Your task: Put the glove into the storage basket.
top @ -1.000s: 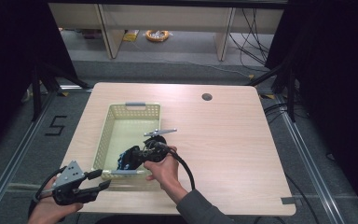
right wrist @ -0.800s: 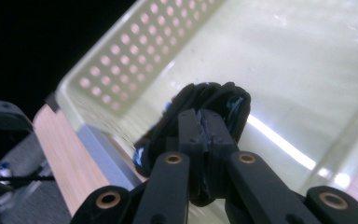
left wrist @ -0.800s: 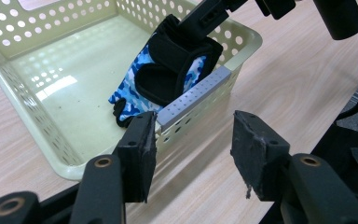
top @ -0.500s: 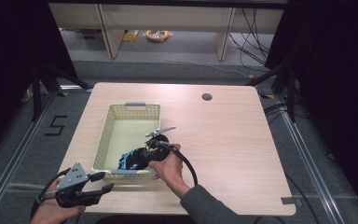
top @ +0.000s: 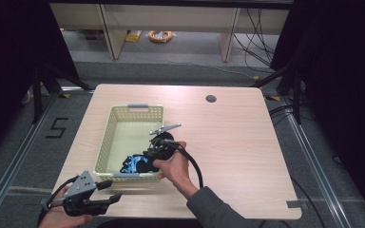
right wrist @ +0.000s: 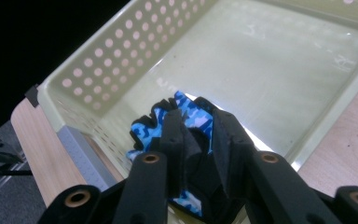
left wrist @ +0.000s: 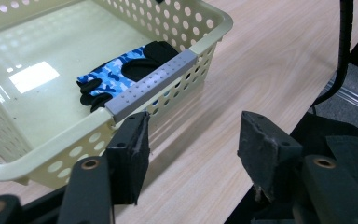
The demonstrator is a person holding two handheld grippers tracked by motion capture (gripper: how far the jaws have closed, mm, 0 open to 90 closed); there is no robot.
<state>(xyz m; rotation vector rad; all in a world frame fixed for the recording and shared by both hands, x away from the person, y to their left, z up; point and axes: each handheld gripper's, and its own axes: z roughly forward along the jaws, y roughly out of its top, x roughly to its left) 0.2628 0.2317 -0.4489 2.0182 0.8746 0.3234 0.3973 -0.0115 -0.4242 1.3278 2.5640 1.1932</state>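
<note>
A pale yellow perforated basket (top: 105, 142) stands on the wooden table (top: 237, 156), left of centre. A blue camouflage glove with black parts (top: 131, 163) lies at its near end, close behind the grey front handle (left wrist: 154, 84). My right gripper (top: 151, 155) reaches into the basket from the right, its jaws shut on the glove (right wrist: 192, 112); blue fabric shows between and under the pads (right wrist: 177, 140). My left gripper (top: 110, 190) hovers open at the table's near left corner, just in front of the basket (left wrist: 32, 161), with nothing between its fingers (left wrist: 130, 154).
A dark round hole (top: 211, 99) marks the table's far right part. The right gripper's black cable (top: 196, 167) loops over the table beside the sleeve. The basket's far end (right wrist: 270, 51) holds nothing. Bare tabletop spreads to the right of the basket.
My left gripper has drifted slightly right and toward the table's near edge. The right gripper stays in the basket at the glove with little movement.
</note>
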